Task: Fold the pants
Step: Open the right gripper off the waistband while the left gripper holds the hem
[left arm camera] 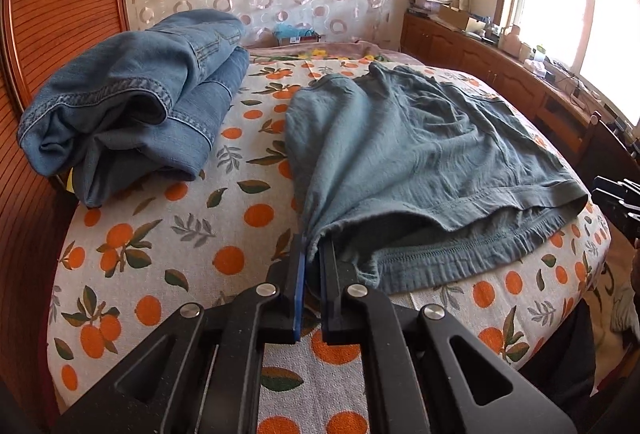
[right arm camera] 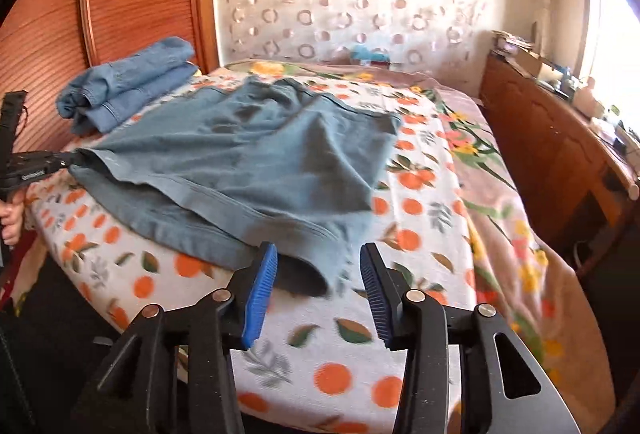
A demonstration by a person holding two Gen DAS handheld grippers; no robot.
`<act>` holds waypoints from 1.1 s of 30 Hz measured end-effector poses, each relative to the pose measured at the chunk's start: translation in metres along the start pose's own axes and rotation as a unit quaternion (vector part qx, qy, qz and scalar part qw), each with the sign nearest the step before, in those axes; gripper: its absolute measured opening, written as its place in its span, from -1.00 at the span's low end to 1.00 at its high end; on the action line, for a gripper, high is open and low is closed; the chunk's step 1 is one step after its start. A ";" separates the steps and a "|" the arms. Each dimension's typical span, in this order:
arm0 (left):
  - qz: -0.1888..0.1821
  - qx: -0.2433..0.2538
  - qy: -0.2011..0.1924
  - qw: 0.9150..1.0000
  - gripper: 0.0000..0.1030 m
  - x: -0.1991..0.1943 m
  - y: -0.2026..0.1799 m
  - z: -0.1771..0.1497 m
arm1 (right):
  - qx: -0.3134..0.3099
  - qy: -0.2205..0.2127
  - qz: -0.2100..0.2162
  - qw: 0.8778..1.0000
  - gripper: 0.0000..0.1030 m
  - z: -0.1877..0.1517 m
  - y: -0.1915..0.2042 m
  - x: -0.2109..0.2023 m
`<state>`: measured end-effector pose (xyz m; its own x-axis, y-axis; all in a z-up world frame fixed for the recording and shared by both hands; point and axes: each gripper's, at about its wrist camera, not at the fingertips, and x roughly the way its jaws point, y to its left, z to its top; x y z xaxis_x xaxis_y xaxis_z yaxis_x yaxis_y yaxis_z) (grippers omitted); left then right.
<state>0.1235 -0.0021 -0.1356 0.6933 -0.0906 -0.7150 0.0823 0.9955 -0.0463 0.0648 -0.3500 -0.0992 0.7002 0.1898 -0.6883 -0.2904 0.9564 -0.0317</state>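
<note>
Ahead, the teal pants (left arm camera: 420, 154) are spread on the bed (left arm camera: 160, 234), one corner clamped in the left gripper (left arm camera: 314, 246); the right gripper (right arm camera: 318, 266) is held apart (nothing pinched), the hem just beyond it

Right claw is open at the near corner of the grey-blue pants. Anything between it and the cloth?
Nothing visible. The right claw stands open with the pants' near corner between its pads, only bedsheet beneath. The left claw pinches the other corner.
</note>
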 end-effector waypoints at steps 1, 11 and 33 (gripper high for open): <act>-0.001 -0.001 0.000 1.000 -0.90 0.000 0.000 -0.001 | 0.001 0.002 -0.001 1.000 -0.11 -0.002 0.000 0.001; -0.011 -0.001 -0.038 0.999 -0.90 -0.019 0.001 -0.001 | 0.058 0.024 0.008 0.998 -0.93 0.004 -0.013 0.035; -0.024 0.022 0.005 0.999 -0.55 -0.056 -0.002 -0.056 | 0.076 0.025 0.028 0.996 -0.75 -0.036 -0.018 -0.016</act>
<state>0.0439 0.0028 -0.1345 0.6800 -0.1377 -0.7202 0.1467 0.9879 -0.0503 0.0355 -0.3784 -0.1142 0.6510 0.2359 -0.7215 -0.2237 0.9679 0.1147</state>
